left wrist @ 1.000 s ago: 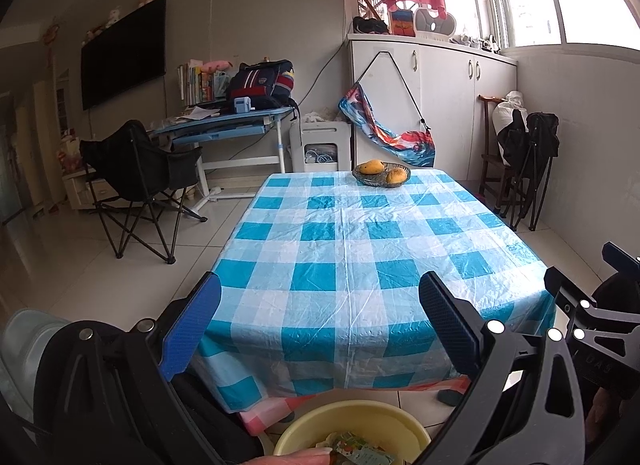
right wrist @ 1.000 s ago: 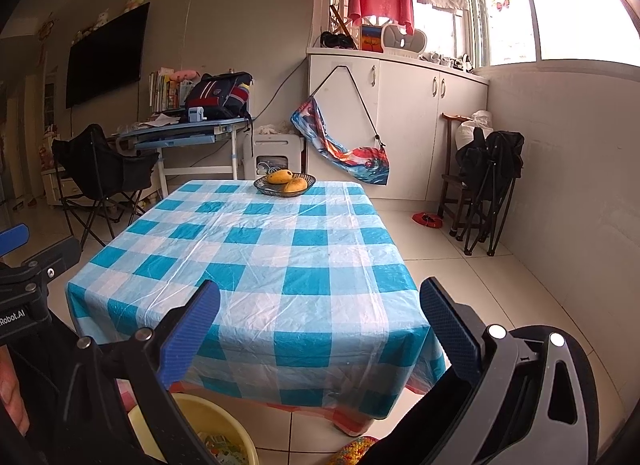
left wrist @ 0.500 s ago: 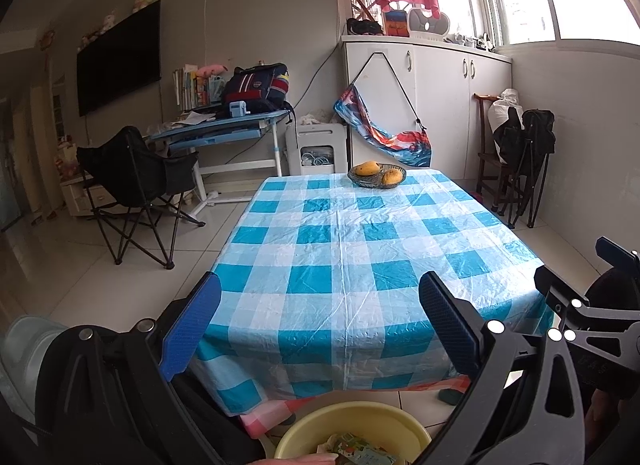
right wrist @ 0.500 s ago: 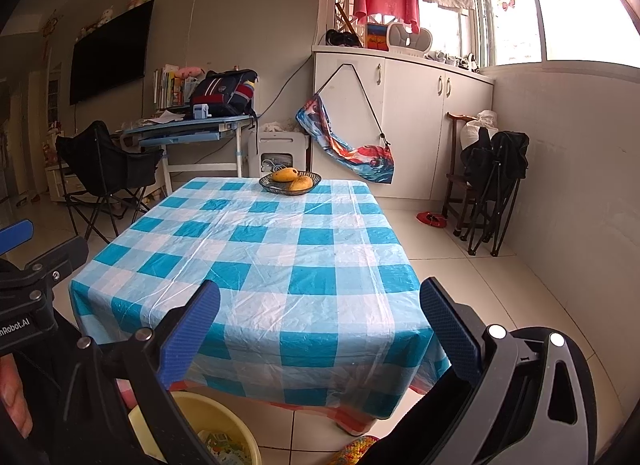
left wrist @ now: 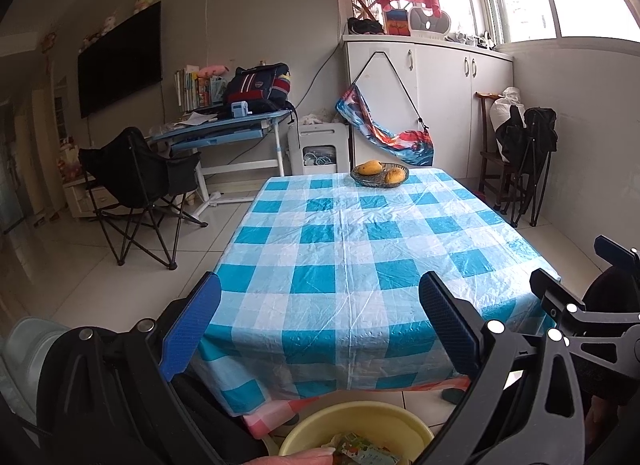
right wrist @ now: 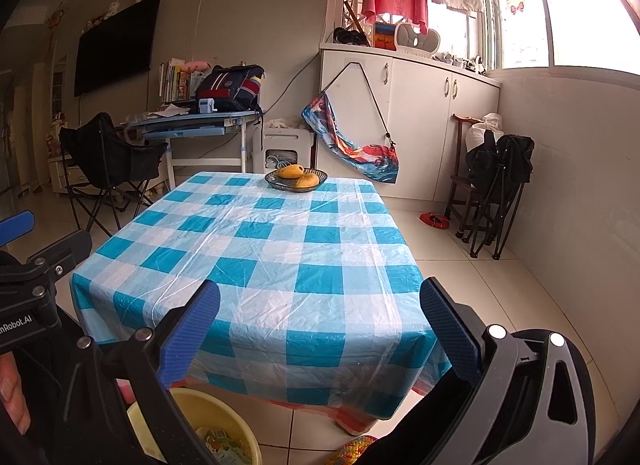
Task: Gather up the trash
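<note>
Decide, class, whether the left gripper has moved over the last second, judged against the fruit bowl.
Yes, slightly. The left gripper has tilted upward: the fruit bowl on the checked table sits a little lower in its view than before.

Round pale-yellow plastic bin (left wrist: 356, 419) stands upright on the white tiled floor, just in front of the near edge of the table, its mouth open. Left wrist view: only the far rim and part of the inside wall show, cut by the bottom of the frame. Right wrist view: the same bin (right wrist: 218, 415) lies low and left, partly hidden. Inside lies crumpled printed packaging, green and multicoloured (left wrist: 362, 451) (right wrist: 222, 447), heaped loosely; single pieces cannot be told apart.
</note>
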Motion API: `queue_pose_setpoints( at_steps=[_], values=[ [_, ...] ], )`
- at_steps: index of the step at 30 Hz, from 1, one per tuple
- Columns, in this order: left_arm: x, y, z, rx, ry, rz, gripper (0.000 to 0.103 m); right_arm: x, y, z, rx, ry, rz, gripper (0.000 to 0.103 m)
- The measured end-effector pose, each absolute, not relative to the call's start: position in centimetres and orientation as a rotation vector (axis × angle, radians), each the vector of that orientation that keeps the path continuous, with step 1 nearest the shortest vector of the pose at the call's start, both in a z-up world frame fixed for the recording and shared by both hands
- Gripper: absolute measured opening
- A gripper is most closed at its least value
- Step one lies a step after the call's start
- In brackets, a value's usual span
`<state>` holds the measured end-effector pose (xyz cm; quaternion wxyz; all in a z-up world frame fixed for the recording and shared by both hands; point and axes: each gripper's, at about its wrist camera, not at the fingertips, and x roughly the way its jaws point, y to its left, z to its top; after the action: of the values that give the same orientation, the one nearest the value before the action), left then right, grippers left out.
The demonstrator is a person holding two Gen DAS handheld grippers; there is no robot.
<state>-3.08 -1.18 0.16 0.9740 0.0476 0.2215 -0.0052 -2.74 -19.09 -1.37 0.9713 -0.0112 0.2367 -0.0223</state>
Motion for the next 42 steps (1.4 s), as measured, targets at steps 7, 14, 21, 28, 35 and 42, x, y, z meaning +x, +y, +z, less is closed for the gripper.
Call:
queue_pose_setpoints(
  at_steps=[7, 14, 21, 28, 35, 42],
  values=[
    [-3.09, -1.24, 0.15, 0.095, 0.447, -0.010, 0.096, -2.74, -19.04, -1.49, -0.026, 0.479, -0.043, 0.096],
    [-3.20, -1.38, 0.20, 0.109, 0.445, -0.016, 0.096, -2.72, -19.02, -1.48, -0.027, 0.481, -0.043, 0.096],
    [-3.24, -1.41, 0.20, 0.108, 0.445, -0.016, 0.096, -2.72, -19.04, -1.44, -0.026, 0.480, -0.043, 0.096],
    [-3.26, -1.43, 0.19, 0.110, 0.444, -0.016, 0.096, -2.71, -19.06, -1.42, -0.025, 0.479, -0.044, 0.096],
    [-3.26, -1.48, 0.17, 0.110, 0.444, -0.016, 0.096, -2.69, -19.07, -1.41, -0.026, 0.480, -0.043, 0.096],
    [-3.24, -1.51, 0.16, 0.110, 0.444, -0.016, 0.096, -2.69, -19.06, -1.39, -0.026, 0.481, -0.043, 0.096]
  ],
)
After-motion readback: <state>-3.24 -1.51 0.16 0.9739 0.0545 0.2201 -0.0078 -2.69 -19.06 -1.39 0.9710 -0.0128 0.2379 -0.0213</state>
